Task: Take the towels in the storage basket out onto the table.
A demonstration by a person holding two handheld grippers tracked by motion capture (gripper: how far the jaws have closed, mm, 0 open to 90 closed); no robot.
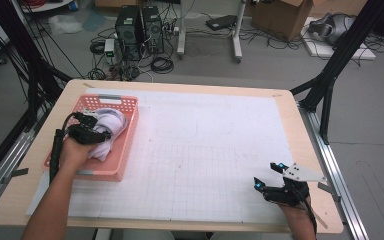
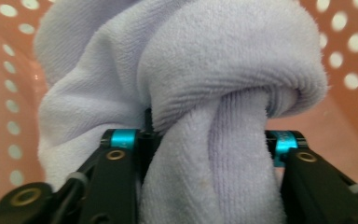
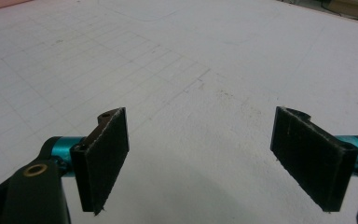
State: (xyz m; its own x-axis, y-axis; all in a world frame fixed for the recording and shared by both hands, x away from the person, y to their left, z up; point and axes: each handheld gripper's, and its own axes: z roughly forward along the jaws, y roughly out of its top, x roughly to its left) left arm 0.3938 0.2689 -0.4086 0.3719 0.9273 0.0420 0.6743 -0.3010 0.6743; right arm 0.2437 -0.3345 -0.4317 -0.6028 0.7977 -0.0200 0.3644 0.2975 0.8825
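Observation:
A pale lavender towel (image 1: 112,131) lies bunched in a pink perforated basket (image 1: 107,175) at the table's left. My left gripper (image 1: 101,126) reaches into the basket from the near side. In the left gripper view the twisted roll of towel (image 2: 223,60) fills the gap between the black jaws, and my left gripper (image 2: 205,144) is shut on it, with the basket wall (image 2: 349,51) behind. My right gripper (image 1: 266,174) rests near the table's front right corner. It stands open (image 3: 200,158) over the bare mat, nothing between its pads (image 3: 105,158).
A white gridded mat (image 1: 205,150) covers most of the wooden table (image 1: 300,125). Black frame struts (image 1: 330,85) rise at the right and left edges. Beyond the far edge, computer towers (image 1: 140,30), cables and a cardboard box (image 1: 280,15) sit on the floor.

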